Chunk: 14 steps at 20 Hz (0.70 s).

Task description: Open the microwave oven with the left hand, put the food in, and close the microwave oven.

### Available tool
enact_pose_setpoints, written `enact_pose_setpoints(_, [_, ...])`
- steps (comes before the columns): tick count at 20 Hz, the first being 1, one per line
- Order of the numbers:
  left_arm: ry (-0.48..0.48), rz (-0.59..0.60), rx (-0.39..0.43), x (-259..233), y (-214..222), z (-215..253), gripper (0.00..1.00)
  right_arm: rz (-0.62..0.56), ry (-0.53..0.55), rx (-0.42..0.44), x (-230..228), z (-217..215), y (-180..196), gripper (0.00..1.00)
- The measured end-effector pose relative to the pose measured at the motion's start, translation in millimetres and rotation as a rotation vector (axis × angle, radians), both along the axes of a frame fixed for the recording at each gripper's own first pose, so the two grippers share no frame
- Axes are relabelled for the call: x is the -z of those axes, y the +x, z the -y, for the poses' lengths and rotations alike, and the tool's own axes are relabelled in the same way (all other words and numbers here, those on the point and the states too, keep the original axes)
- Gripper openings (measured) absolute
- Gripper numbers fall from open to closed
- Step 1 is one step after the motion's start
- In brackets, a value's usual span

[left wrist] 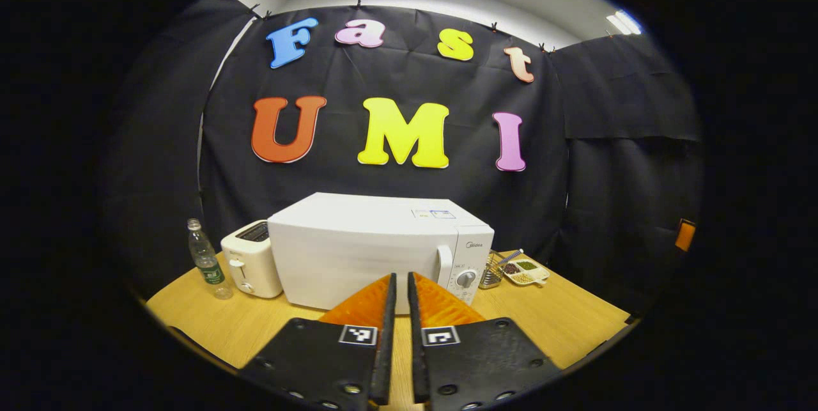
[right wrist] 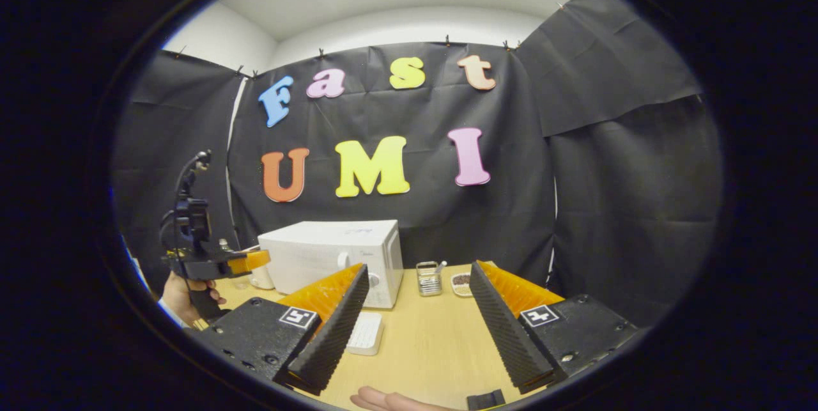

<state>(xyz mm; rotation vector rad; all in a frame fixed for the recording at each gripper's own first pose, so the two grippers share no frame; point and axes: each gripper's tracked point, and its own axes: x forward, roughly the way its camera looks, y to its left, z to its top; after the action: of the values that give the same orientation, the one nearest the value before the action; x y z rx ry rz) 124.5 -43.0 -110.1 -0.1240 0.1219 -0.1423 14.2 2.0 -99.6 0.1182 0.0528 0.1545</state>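
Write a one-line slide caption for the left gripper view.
Left gripper, jaws nearly closed and empty, faces the closed white microwave on a wooden table, toaster and bottle beside it.

The left gripper view looked from just above the table (left wrist: 562, 321), straight and fairly near at the closed front of the microwave oven (left wrist: 377, 251). The right gripper view sat farther back and rightward, facing the same wall. Both shared the microwave oven (right wrist: 332, 257) and the table (right wrist: 422, 341).
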Motion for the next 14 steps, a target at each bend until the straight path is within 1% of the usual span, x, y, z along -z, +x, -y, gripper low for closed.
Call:
enact_pose_setpoints(1, [0.001,0.007,0.000,-10.0,-19.3,-1.3,0.17,0.001,-0.002,-0.001,-1.3,-2.0,-5.5,1.00])
enact_pose_setpoints(2, [-0.004,0.014,-0.007,-20.9,-36.9,-3.7,0.36,0.006,-0.006,0.001,-5.4,-3.8,-11.6,0.90])
enact_pose_setpoints(3, [-0.004,0.018,-0.005,-28.9,-55.0,-3.5,0.45,0.016,-0.011,0.005,-10.5,-4.1,-18.2,0.90])
enact_pose_setpoints(4, [-0.002,0.025,-0.010,-36.4,-69.5,-3.3,0.65,0.033,-0.014,0.010,-16.6,-4.3,-25.3,0.90])
enact_pose_setpoints(5, [0.018,0.032,-0.031,-45.1,-85.2,-6.7,0.85,0.047,-0.015,0.018,-23.0,-4.6,-32.4,0.90])
enact_pose_setpoints(6, [0.045,0.043,-0.049,-54.1,-103.7,-9.7,0.93,0.057,-0.015,0.025,-28.7,-3.7,-39.4,0.90])
enact_pose_setpoints(7, [0.064,0.053,-0.061,-61.7,-120.6,-10.5,0.93,0.065,-0.015,0.031,-33.2,-4.6,-46.7,1.00])
enact_pose_setpoints(8, [0.080,0.060,-0.071,-67.0,-135.8,-8.7,0.93,0.063,-0.016,0.041,-37.2,-3.5,-54.0,0.90])
enact_pose_setpoints(9, [0.085,0.073,-0.080,-75.5,-151.0,-9.3,0.94,0.060,-0.022,0.048,-38.1,-1.7,-61.6,1.00])
enact_pose_setpoints(10, [0.083,0.092,-0.087,-82.9,-165.5,-8.4,0.94,0.061,-0.029,0.052,-41.9,-1.3,-67.8,1.00])
enact_pose_setpoints(11, [0.082,0.107,-0.101,-87.7,-179.9,-10.2,0.94,0.064,-0.035,0.055,-44.5,-0.1,-73.9,0.90])
enact_pose_setpoints(12, [0.081,0.124,-0.120,-93.6,-192.0,-13.5,0.95,0.073,-0.040,0.056,-49.0,-0.2,-79.9,0.90])
enact_pose_setpoints(13, [0.084,0.131,-0.124,-95.1,-205.3,-13.1,0.95,0.074,-0.047,0.060,-48.8,1.2,-83.8,1.00])
enact_pose_setpoints(14, [0.084,0.132,-0.124,-94.6,-214.7,-10.9,0.95,0.079,-0.054,0.061,-50.1,2.7,-88.2,1.00])
